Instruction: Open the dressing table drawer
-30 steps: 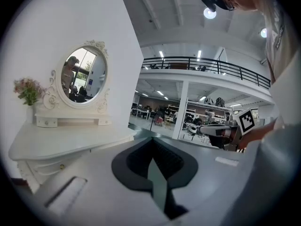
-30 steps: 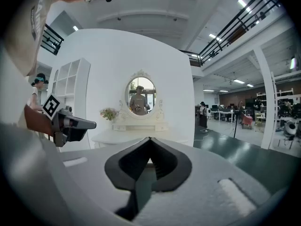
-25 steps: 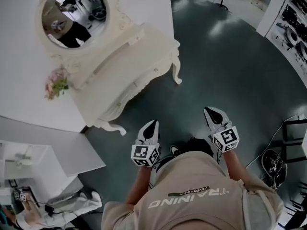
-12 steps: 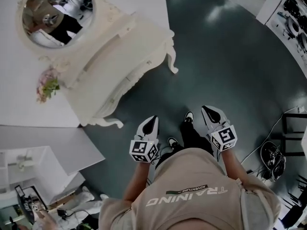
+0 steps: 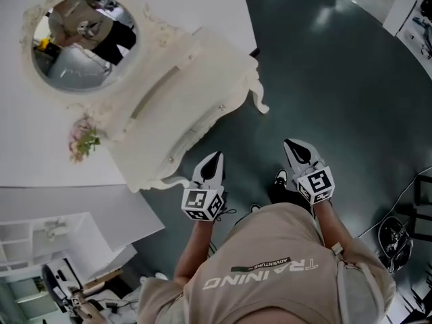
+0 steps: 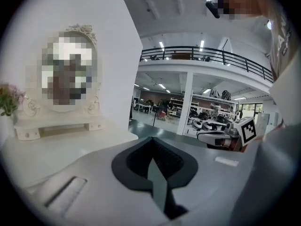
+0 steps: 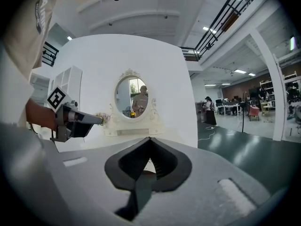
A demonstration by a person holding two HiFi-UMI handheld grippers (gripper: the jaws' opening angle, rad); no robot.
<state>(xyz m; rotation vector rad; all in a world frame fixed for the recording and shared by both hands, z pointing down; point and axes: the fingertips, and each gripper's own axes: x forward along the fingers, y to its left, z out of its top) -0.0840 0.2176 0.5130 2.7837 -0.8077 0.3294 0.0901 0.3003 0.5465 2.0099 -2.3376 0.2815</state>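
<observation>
A cream dressing table with an oval mirror stands against a white wall at the upper left of the head view. Its front drawer looks closed, with small knobs along the front. Pink flowers sit on its left end. My left gripper is shut and empty, just off the table's near leg. My right gripper is shut and empty over the floor, farther right. The table lies left of the left gripper in its own view. The right gripper faces the table head on.
A white partition panel and a white shelf unit stand at the lower left. Cables and a black stand lie on the dark floor at the right. The person's shoes show between the grippers.
The person has stepped toward the dressing table, so it now lies closer to both grippers in the head view. Both grippers travelled along with jaws still shut.
</observation>
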